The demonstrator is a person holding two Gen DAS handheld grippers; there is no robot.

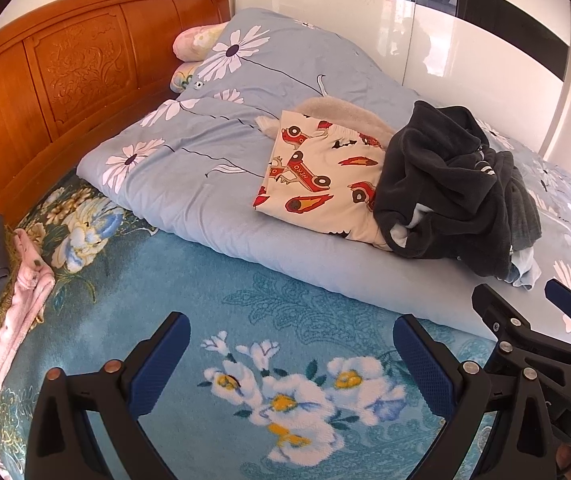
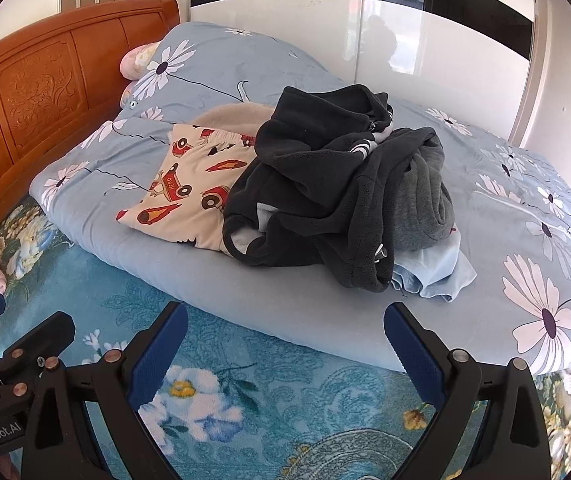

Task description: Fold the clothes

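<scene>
A crumpled black fleece jacket [image 1: 445, 184] [image 2: 325, 196] lies in a heap on the light blue flowered quilt [image 1: 205, 160] [image 2: 505, 200]. Beside it lies cream clothing printed with red cars [image 1: 317, 176] [image 2: 185, 188], with a beige garment [image 1: 341, 108] behind. A grey garment [image 2: 425, 204] and a pale blue one [image 2: 433, 272] sit under the jacket. My left gripper [image 1: 291, 364] is open and empty above the blue flowered bedspread [image 1: 205, 320]. My right gripper [image 2: 285, 356] is open and empty, short of the quilt's edge. Each gripper shows at the other view's edge.
A folded stack of grey and pink clothes [image 1: 17, 292] lies at the left on the bedspread. A carved wooden headboard [image 1: 65, 72] [image 2: 37, 88] runs along the left. Pillows [image 1: 197, 40] lie by it. White glossy wardrobe doors [image 1: 465, 40] stand behind the bed.
</scene>
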